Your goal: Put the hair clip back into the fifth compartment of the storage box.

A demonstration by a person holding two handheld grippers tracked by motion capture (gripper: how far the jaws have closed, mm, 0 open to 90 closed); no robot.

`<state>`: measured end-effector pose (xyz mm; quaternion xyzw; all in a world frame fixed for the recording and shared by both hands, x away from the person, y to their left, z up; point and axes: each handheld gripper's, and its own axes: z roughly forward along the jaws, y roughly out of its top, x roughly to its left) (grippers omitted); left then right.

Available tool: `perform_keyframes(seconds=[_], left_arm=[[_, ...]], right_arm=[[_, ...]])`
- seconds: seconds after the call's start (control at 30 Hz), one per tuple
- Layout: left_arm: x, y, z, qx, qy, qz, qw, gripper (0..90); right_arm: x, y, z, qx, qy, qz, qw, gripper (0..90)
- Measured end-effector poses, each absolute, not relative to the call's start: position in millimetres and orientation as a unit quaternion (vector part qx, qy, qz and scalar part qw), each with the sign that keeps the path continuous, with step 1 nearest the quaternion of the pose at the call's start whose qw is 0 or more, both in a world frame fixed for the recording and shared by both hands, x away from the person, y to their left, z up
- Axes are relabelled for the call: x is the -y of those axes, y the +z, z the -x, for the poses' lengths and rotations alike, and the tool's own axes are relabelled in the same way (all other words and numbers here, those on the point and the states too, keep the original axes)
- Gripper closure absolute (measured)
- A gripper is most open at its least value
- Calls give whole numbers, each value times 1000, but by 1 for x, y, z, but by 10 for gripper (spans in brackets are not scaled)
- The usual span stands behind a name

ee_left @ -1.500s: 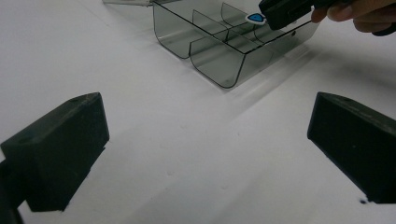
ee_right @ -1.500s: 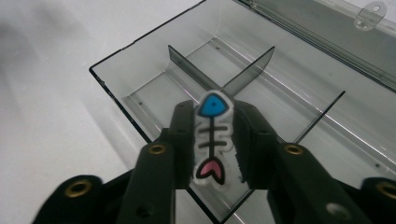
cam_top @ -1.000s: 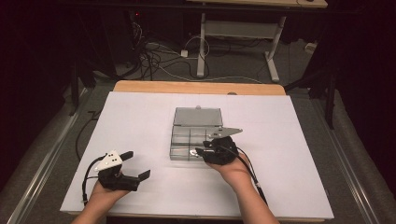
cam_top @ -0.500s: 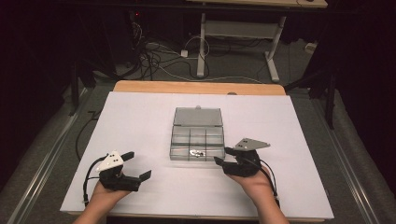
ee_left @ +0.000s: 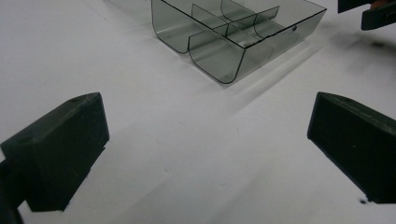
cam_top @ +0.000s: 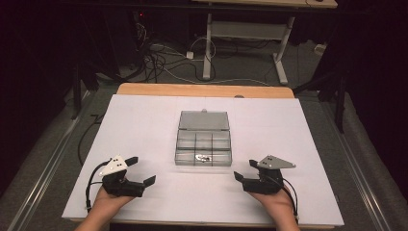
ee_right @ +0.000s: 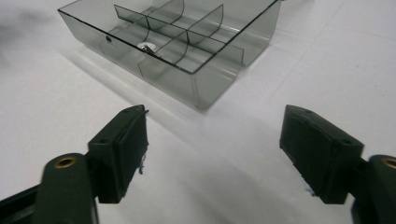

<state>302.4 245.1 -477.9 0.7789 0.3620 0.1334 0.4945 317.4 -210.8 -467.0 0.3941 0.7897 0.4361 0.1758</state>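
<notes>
Right gripper (cam_top: 244, 172) now back near the table's (cam_top: 144, 120) front edge, clear of the box (cam_top: 203, 139) at mid-table, jaws just opened wide with nothing between them; looks like a finished drop. Left gripper (cam_top: 142, 171) parked front-left, wide open, empty. Small metal piece (cam_top: 202, 157) in a front compartment, too tiny to identify.

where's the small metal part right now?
High view: the small metal part lies in the middle compartment of the near row of the clear organizer box, mid-table, ahead of both tools and held by neither.
</notes>
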Motion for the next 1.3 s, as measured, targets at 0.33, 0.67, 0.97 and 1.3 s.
perform_keyframes(seconds=[0.33, 0.67, 0.97, 1.3], left_arm=[[-249, -477, -303, -367, 137, -776, 494, 0], [-252, -478, -305, -367, 137, -777, 493, 0], [-248, -478, -307, -371, 138, -781, 484, 0], [-239, -480, -316, -372, 133, -795, 461, 0]], right_arm=[[223, -471, -311, -779, 446, -401, 183, 111], [227, -473, -314, -770, 443, -419, 190, 1], [223, -474, -318, -767, 442, -420, 198, 1], [218, -470, -328, -768, 433, -426, 204, 1]])
